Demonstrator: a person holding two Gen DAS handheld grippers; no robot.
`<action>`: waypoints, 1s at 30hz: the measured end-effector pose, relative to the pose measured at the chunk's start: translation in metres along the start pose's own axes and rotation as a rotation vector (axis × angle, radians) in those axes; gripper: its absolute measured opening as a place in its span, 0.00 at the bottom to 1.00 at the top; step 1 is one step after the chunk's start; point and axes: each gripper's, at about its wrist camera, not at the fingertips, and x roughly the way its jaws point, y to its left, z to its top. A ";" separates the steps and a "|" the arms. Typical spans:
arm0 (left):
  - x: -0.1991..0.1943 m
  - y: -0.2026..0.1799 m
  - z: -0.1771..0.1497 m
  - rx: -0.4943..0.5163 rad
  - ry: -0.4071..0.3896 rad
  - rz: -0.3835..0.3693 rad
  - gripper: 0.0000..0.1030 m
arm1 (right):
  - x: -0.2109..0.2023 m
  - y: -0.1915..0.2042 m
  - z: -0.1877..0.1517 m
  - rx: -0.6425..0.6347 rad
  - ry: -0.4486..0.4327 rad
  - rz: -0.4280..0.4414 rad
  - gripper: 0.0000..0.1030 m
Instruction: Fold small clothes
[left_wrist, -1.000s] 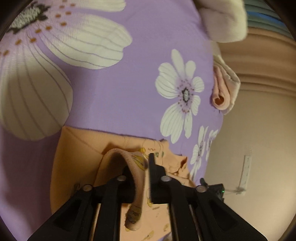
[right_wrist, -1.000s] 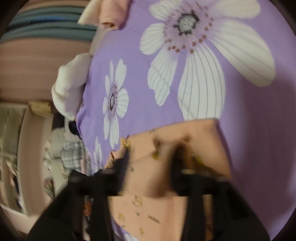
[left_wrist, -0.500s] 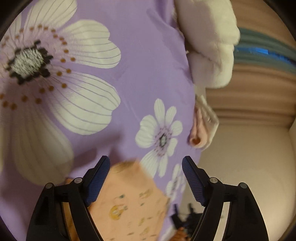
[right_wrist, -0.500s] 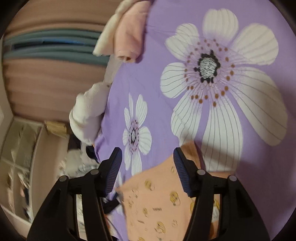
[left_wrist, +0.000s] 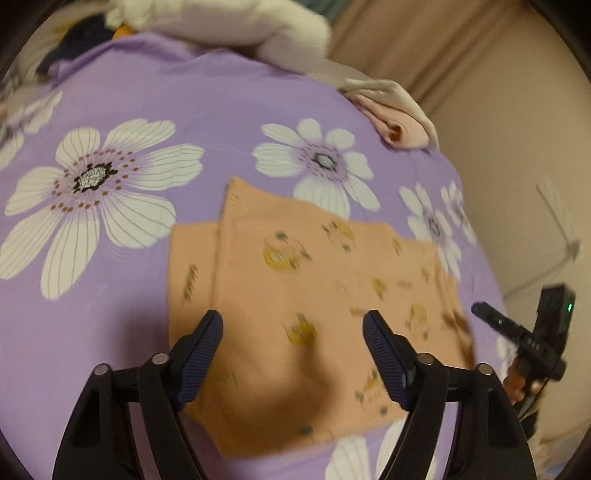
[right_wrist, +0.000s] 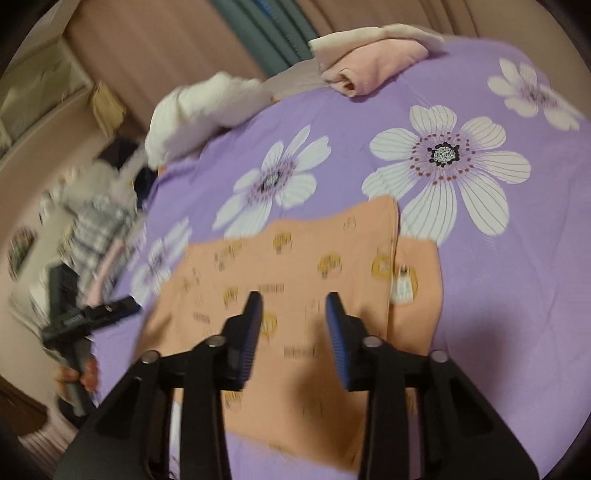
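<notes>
An orange small garment (left_wrist: 306, 306) with yellow prints lies folded flat on the purple flowered bedsheet (left_wrist: 221, 122). It also shows in the right wrist view (right_wrist: 306, 273). My left gripper (left_wrist: 293, 328) is open and empty, held above the garment's near part. My right gripper (right_wrist: 293, 306) is open and empty, above the garment's middle. The right gripper's body (left_wrist: 532, 332) shows at the right edge of the left wrist view. The left gripper's body (right_wrist: 81, 314) shows at the left of the right wrist view.
A folded pink and cream garment (left_wrist: 395, 118) lies at the far edge of the bed; it also shows in the right wrist view (right_wrist: 369, 62). A white fluffy garment (right_wrist: 207, 107) lies beside it. More clothes (right_wrist: 96, 221) are piled beyond the bed's left side.
Both grippers let go of the orange garment, opened and pulled back and up. The garment now lies folded flat on the sheet.
</notes>
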 end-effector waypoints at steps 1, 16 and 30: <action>0.001 -0.006 -0.006 0.021 -0.001 0.009 0.67 | 0.000 0.004 -0.010 -0.029 0.010 -0.004 0.26; 0.021 -0.029 -0.071 0.159 0.068 0.132 0.50 | 0.015 0.022 -0.077 -0.151 0.102 -0.154 0.20; -0.009 -0.017 -0.095 0.066 0.057 0.070 0.50 | -0.002 0.014 -0.104 -0.108 0.123 -0.140 0.23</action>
